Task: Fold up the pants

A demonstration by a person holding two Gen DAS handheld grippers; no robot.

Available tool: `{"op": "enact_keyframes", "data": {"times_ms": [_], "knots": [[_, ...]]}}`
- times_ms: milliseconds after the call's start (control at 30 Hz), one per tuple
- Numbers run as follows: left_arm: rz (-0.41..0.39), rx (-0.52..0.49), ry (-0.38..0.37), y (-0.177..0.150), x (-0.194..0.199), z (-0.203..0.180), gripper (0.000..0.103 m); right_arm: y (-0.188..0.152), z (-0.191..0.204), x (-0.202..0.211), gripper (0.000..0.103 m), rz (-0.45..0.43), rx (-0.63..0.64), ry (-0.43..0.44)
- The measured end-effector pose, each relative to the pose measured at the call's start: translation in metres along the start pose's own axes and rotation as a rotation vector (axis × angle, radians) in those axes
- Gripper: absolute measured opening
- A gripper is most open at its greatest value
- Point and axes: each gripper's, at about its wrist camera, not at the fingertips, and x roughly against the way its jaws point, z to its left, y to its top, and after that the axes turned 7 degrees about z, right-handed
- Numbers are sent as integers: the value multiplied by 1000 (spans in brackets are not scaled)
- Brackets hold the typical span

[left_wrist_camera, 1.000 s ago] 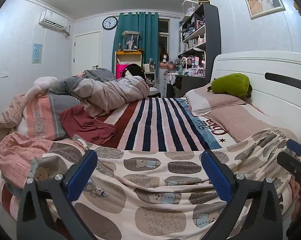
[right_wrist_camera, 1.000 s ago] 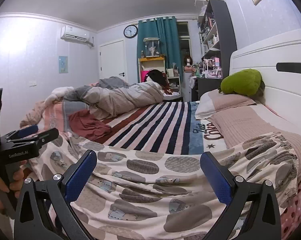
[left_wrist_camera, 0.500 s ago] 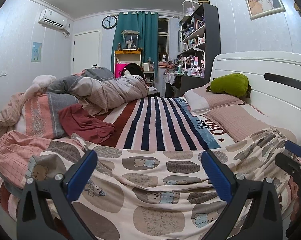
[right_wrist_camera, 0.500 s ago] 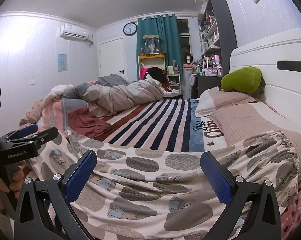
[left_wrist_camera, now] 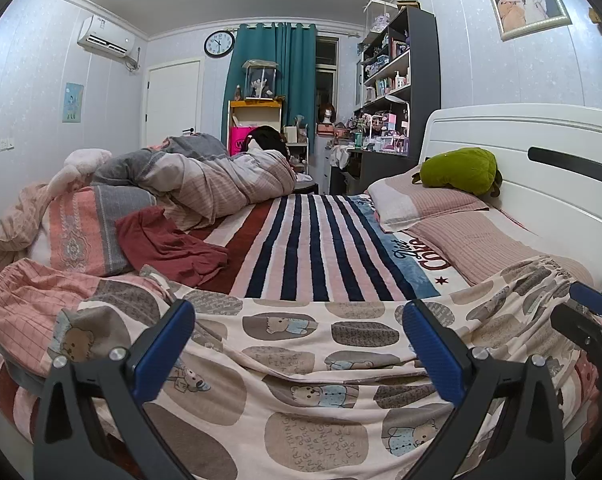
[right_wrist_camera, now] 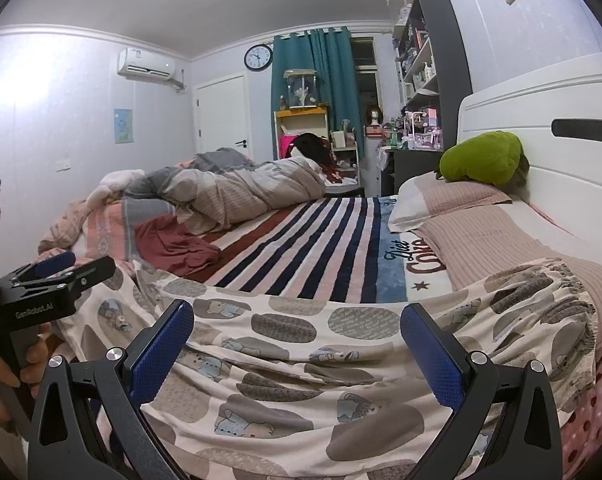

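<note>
The bear-print pants (left_wrist_camera: pixel 301 364) are spread across the near edge of the bed (left_wrist_camera: pixel 313 240), directly ahead of and beneath both tools. The left tool (left_wrist_camera: pixel 299 350) is held with its blue-padded fingers (left_wrist_camera: pixel 163 346) wide apart above the cloth, nothing gripped between them. The right tool (right_wrist_camera: pixel 297 350) is likewise held apart over the pants, its fingers (right_wrist_camera: pixel 431 354) clear of the fabric. The elastic waistband (right_wrist_camera: pixel 557 296) is seen ahead to the right of the right tool, near a pink pillow (right_wrist_camera: pixel 485 236).
</note>
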Motion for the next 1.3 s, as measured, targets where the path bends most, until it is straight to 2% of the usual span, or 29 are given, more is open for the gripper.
{"op": "enact_keyframes", "data": {"times_ms": [867, 1133, 1300], "knots": [[25, 9, -18, -8, -11, -7, 102, -3, -7, 2, 102, 4, -19, -12], [66, 4, 1, -15, -18, -5, 102, -12, -10, 7, 102, 21, 15, -74], [136, 41, -9, -31, -30, 14, 102, -30, -43, 4, 102, 79, -62, -77]]}}
